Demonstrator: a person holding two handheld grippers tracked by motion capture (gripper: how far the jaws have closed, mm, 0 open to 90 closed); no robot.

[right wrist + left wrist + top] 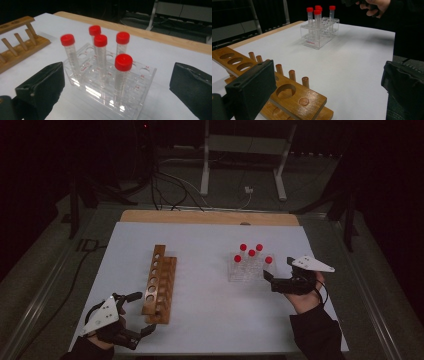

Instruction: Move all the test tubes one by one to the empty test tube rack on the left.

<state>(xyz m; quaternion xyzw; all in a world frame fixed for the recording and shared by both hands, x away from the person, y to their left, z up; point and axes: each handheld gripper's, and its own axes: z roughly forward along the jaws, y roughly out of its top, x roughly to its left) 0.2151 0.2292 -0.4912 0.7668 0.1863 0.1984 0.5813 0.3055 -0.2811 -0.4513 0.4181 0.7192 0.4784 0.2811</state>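
Note:
A wooden test-tube rack [159, 285] with round holes and pegs lies left of centre on the white table cover [210, 315]. My left gripper [142, 313] is open at its near end, and its view shows the wooden rack [287, 92] passing by the left jaw. A clear plastic rack [248, 269] to the right holds several red-capped tubes [251, 253], all upright. My right gripper [278, 268] is open just right of it, with its jaws pointing at it. In the right gripper view the clear rack [142, 97] and the tubes [123, 62] stand between the spread jaws, untouched.
A wooden board edge [210, 217] runs along the far side of the table. Beyond it are a metal stand [245, 165] and floor cables [170, 190]. The other hand [374, 6] appears at the top of the left gripper view.

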